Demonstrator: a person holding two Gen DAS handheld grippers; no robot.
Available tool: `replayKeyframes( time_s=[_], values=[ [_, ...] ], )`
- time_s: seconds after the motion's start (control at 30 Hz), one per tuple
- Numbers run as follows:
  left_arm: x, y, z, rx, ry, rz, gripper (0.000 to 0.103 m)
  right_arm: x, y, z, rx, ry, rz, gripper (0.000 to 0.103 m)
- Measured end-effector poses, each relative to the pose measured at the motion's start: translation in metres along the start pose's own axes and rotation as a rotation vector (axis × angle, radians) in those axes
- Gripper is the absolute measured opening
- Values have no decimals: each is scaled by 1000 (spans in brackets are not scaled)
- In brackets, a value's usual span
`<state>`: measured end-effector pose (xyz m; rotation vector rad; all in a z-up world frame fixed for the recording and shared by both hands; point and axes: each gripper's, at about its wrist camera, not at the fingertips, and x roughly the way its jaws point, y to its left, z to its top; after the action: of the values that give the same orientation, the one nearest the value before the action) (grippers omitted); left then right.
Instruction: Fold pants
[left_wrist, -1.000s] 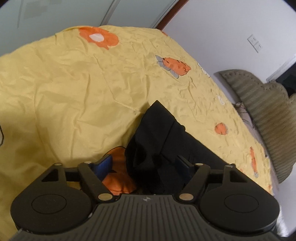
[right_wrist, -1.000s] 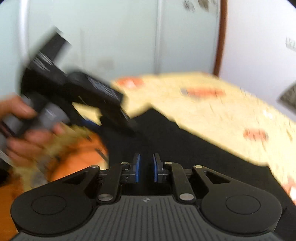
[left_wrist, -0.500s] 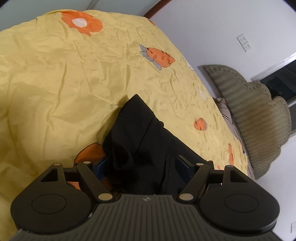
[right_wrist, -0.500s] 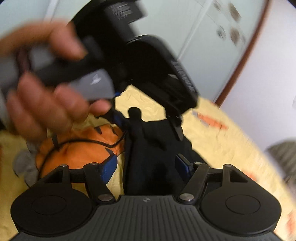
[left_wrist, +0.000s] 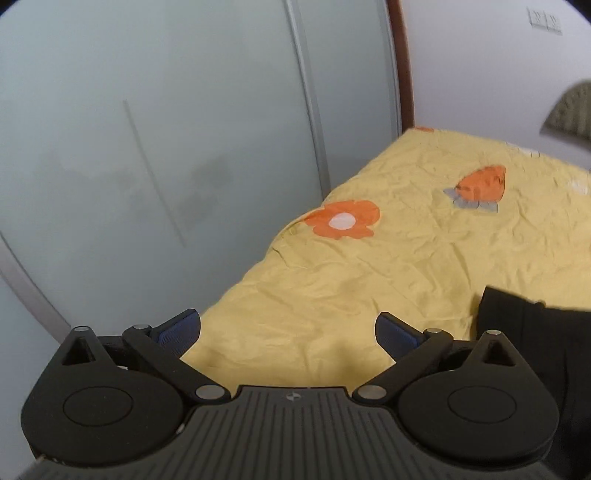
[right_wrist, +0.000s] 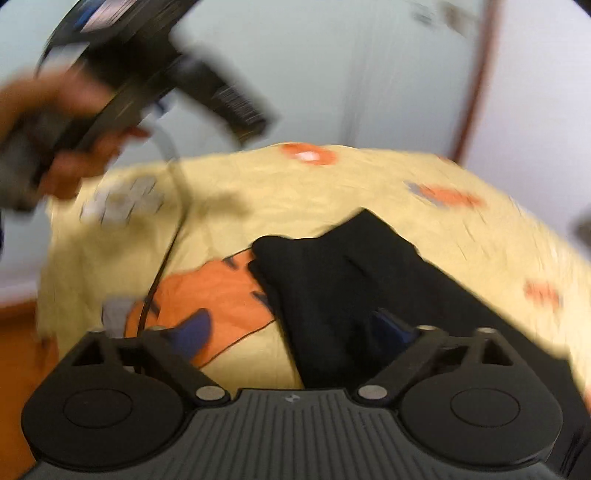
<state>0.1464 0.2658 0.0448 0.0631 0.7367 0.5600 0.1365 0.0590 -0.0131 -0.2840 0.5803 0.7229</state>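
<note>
No readable text showing anywhere. Small emblem sitting on left gripper's ribbed housing, no letters. White label print appearing on other gripper's black body in right wrist view, blurring beyond reading.

Black pants cut off at right edge; blurred hand.

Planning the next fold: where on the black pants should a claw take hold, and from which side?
Probably the pointed corner of the black pants at their far end, where the cloth lies flat on the yellow bedspread with free edges either side. Come down from above, one finger on the sheet beyond the edge. The bunched left fold looks thicker and likelier to slip.
</note>
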Motion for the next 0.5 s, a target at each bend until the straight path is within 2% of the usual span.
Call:
replayKeyframes(
  time_s=[0.07,0.2,0.33,0.5],
  values=[
    [2,-9,-2,20,6,-23,102,-14,-13,2,125,-27,-28,101],
    [11,-38,-13,101,14,22,102,-33,-35,1,300,-48,-16,102],
    [12,-47,-17,72,10,-16,102,-33,-52,-2,367,-17,-39,102],
    [13,-53,-21,69,25,-22,102,-29,-60,-6,405,31,-97,102]
  ],
)
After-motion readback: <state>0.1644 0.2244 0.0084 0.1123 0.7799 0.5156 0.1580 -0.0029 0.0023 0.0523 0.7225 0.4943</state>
